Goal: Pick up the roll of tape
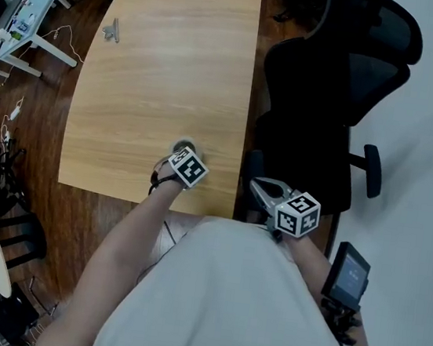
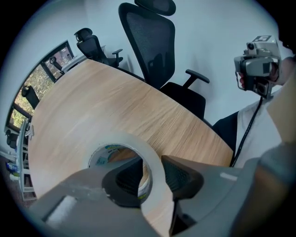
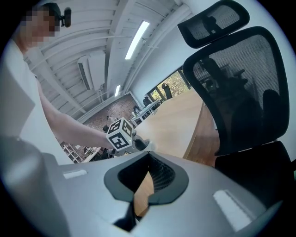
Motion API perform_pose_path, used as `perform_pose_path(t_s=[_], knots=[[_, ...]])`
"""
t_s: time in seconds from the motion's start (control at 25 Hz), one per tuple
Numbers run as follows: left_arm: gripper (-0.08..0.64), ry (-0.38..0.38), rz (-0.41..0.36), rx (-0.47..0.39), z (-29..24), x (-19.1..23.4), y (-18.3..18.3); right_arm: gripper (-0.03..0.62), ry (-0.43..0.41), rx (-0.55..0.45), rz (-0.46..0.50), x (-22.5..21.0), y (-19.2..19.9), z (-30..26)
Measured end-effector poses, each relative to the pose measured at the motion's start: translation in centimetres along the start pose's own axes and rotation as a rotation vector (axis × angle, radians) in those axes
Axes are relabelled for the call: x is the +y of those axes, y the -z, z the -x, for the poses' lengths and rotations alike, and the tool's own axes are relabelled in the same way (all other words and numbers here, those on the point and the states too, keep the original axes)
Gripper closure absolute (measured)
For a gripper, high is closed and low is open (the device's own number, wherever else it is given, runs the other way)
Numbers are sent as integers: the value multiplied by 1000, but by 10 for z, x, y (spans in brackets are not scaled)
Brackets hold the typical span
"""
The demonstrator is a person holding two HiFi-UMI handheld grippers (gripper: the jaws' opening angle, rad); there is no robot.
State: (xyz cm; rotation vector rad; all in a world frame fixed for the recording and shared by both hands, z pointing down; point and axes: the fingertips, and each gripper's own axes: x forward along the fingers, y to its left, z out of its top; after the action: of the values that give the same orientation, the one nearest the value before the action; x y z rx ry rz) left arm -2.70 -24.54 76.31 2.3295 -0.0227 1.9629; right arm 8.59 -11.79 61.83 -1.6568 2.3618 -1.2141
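Note:
The roll of tape (image 2: 138, 144) is pale with a printed core and lies flat on the wooden table (image 1: 168, 59) near its front edge. In the head view the roll (image 1: 183, 147) shows only as a sliver under the marker cube. My left gripper (image 2: 151, 162) points straight down over it. One jaw is inside the roll's hole and the other outside, with the roll's wall between the pads and no clear squeeze. My right gripper (image 3: 149, 155) hangs off the table's right edge in front of the chair, its jaws shut on nothing. In the head view it (image 1: 256, 184) sits by my body.
A black mesh office chair (image 1: 330, 88) stands close against the table's right edge. A small grey object (image 1: 112, 30) lies on the far left of the table. White desks (image 1: 31, 17) and cables are on the floor to the left.

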Motion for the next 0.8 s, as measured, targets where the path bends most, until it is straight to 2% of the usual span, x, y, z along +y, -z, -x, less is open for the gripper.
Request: perform_pose_path(t_s=[0.16, 0.36, 0.52, 0.64, 0.8], knots=[[425, -29, -35, 42, -3, 1, 1, 586, 13, 4, 0, -1, -1, 3], [436, 31, -49, 71, -8, -3, 4, 586, 26, 10, 9, -4, 6, -2], [446, 13, -69, 80, 3, 4, 12, 586, 18, 8, 22, 1, 1, -13], [448, 16, -19, 17, 16, 5, 9, 586, 16, 10, 20, 4, 1, -13], [457, 47, 83, -160, 45, 4, -8, 586, 7, 31, 24, 9, 1, -14]])
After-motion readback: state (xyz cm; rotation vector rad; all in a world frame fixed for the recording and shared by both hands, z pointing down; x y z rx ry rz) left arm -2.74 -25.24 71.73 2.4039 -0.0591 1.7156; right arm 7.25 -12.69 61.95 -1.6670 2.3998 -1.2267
